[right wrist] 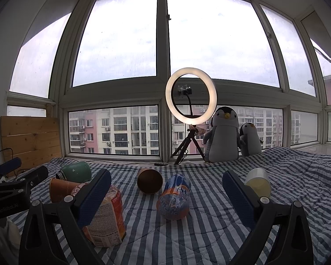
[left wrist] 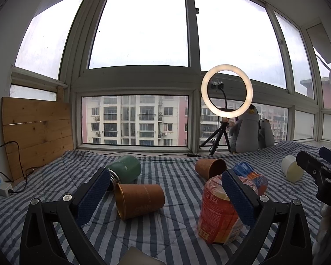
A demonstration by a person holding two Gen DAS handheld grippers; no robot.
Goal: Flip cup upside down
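Several cups lie on their sides on a blue-and-white striped blanket (left wrist: 165, 238). My left gripper (left wrist: 165, 196) is open, and a brown paper cup (left wrist: 141, 201) lies between its fingers, mouth toward the left. Behind it lies a green mug (left wrist: 125, 169). Further right are a second brown cup (left wrist: 210, 167), a blue-orange cup (left wrist: 251, 174) and a whitish cup (left wrist: 292, 171). An orange labelled cup (left wrist: 216, 218) stands by the right finger. My right gripper (right wrist: 167, 198) is open, with the blue-orange cup (right wrist: 175, 196) lying ahead between its fingers, untouched.
A lit ring light on a tripod (right wrist: 190, 96) and two penguin plush toys (right wrist: 224, 137) stand at the window sill. A wooden board (left wrist: 37, 128) leans at the left with a power strip (left wrist: 0, 187) below it. Each gripper shows at the edge of the other's view.
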